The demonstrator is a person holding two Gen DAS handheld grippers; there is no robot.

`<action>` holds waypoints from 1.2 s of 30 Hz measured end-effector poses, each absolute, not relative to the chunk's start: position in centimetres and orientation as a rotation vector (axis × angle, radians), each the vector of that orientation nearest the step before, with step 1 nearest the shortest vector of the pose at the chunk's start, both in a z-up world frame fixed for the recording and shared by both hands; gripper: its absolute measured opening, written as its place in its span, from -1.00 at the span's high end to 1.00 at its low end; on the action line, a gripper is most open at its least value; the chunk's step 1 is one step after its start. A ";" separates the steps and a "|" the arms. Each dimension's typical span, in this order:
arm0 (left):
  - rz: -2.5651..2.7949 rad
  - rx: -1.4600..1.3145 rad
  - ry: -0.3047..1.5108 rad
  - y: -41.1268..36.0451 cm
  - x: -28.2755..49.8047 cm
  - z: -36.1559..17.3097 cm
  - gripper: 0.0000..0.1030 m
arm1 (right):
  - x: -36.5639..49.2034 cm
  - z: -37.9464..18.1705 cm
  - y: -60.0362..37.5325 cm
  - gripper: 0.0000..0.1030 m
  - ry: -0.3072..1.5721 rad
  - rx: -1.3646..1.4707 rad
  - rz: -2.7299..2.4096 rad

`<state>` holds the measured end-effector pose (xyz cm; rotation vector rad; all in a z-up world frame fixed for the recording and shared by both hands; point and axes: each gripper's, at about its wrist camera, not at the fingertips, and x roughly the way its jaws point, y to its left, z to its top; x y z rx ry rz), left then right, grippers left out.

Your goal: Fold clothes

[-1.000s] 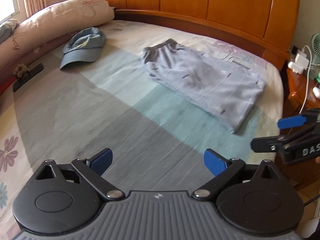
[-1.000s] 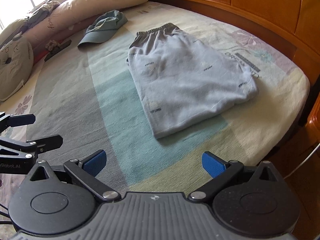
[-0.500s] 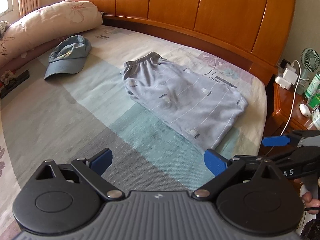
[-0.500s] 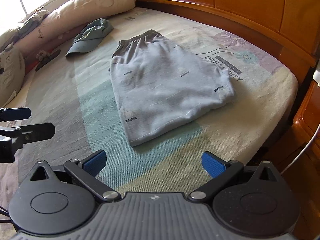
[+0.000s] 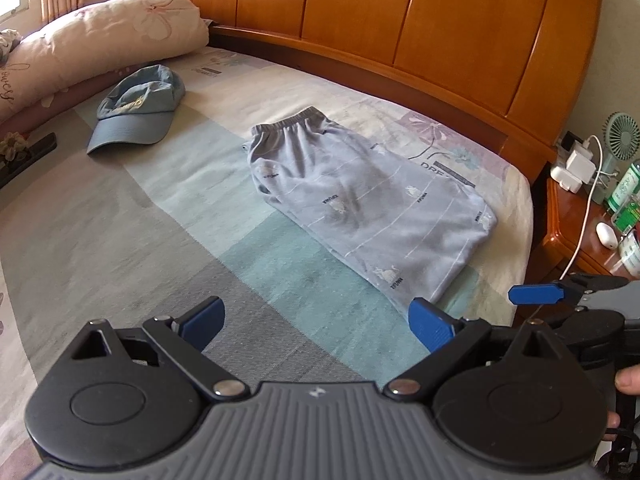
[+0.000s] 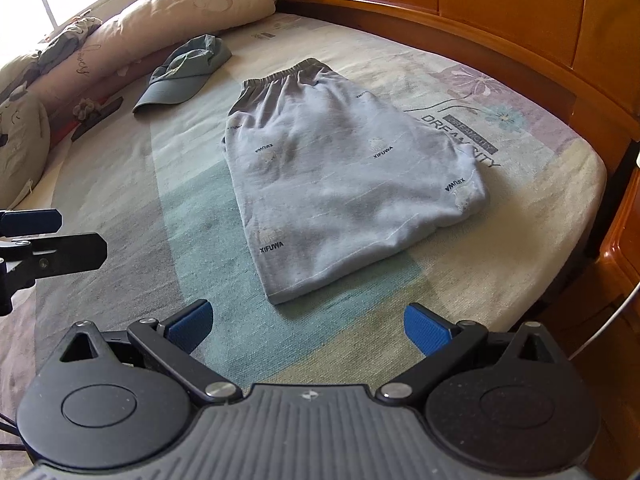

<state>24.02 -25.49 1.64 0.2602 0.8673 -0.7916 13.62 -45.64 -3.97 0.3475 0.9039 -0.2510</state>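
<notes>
- On the bed (image 6: 120,184), mid-mattress: folded light-blue shorts (image 6: 344,184), elastic waistband toward the headboard (image 5: 420,28), hem edge toward the cameras. Repeated "XIFUWA" print and thin white lines on the fabric. Lies flat; nothing touching it.
- Left gripper (image 5: 316,320): jaws spread wide, blue pads empty, above the striped sheet, short of the shorts' near corner. Not in contact with any cloth.
- Right gripper (image 6: 306,322): jaws likewise spread wide, nothing between the pads; the shorts' near corner sits just ahead of the gap, clear of both pads.
- Cross-views: right gripper shows at the right edge of the left wrist view, with fingers (image 5: 628,380) of the person's hand on its handle. Left gripper shows at the left edge of the right wrist view, one blue pad visible.
- Blue baseball cap (image 5: 138,110) lies left of the shorts, well apart, brim toward the cameras.
- Long floral pillow (image 6: 168,20) runs along the far-left side of the bed, just behind the cap.
- Small dark object with a flower-like ornament (image 6: 94,114) beside the pillow; too small to identify.
- Wooden nightstand (image 5: 576,232) right of the bed: white charger (image 5: 576,166) with cable, small green desk fan (image 5: 622,132), green-labelled bottles (image 5: 628,200).
</notes>
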 end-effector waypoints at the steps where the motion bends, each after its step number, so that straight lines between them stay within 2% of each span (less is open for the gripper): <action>1: -0.787 0.261 0.869 -25.5 24.0 1.6 -0.91 | 13.7 -4.0 -45.6 -1.00 0.905 0.347 -0.252; 36: -0.781 0.252 0.866 -24.3 23.3 2.0 -0.91 | 14.5 -3.1 -44.0 -1.00 0.903 0.304 -0.222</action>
